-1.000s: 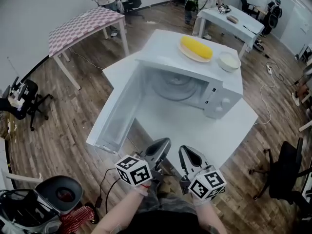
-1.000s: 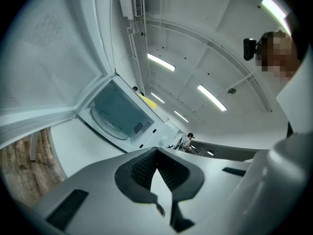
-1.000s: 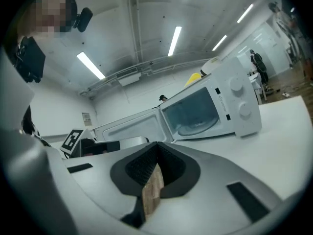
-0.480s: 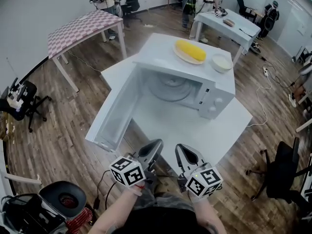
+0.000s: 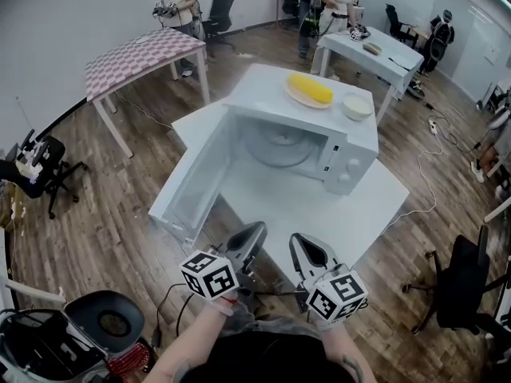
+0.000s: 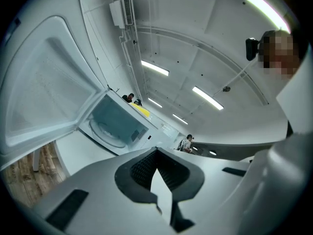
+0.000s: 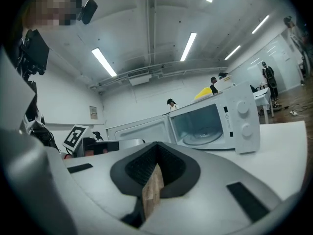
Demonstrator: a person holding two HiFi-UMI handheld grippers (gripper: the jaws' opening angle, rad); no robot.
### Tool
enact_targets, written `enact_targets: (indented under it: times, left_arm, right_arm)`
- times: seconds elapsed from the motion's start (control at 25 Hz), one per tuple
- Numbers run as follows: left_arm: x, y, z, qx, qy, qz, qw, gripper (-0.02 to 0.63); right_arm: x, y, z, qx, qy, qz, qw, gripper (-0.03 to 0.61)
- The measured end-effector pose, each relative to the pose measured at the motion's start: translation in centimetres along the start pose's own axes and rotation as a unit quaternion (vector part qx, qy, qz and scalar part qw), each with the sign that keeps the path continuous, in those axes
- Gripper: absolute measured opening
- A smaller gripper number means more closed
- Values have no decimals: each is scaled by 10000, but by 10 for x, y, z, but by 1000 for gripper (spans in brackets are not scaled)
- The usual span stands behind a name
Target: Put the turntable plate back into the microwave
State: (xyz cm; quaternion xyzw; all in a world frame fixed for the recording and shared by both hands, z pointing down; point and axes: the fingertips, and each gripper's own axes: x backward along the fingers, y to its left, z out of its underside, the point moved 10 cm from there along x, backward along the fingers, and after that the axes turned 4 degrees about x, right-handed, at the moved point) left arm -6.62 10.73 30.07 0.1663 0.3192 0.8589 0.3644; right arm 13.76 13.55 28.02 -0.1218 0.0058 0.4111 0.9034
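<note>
A white microwave [image 5: 319, 134] stands on a white table [image 5: 351, 214] with its door [image 5: 196, 183] swung wide open to the left. The glass turntable plate [image 5: 281, 144] lies flat inside the cavity. Both grippers hang close to my body, short of the table's near corner and well away from the microwave. My left gripper [image 5: 254, 231] is shut with nothing in it, and so is my right gripper [image 5: 302, 244]. The left gripper view shows the open cavity and plate [image 6: 108, 133] beyond the left gripper [image 6: 156, 153]. Past the right gripper [image 7: 156, 148], the plate [image 7: 201, 136] shows inside the microwave.
On the microwave's top sit a plate with a yellow item [image 5: 310, 90] and a white bowl [image 5: 357, 106]. A checked table [image 5: 140, 50] stands at the back left, another white table [image 5: 375, 50] behind. Office chairs [image 5: 471, 282] and people ring the room.
Both grippers stay shut and have hardly moved. The head view has shifted a little, so the microwave sits slightly farther up the picture.
</note>
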Motion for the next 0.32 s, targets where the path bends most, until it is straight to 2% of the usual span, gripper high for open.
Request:
enact_targets:
  times: [0.16,0.32]
  left_arm:
    - [24,-12,21,-148,-126,-154,9997,12]
    - [26,-8,14,-335,-215,-204,9990,12]
  right_arm:
    - [17,11,21,140,94,304,9994,20]
    - [3,7,24,777,228,474,9956,20]
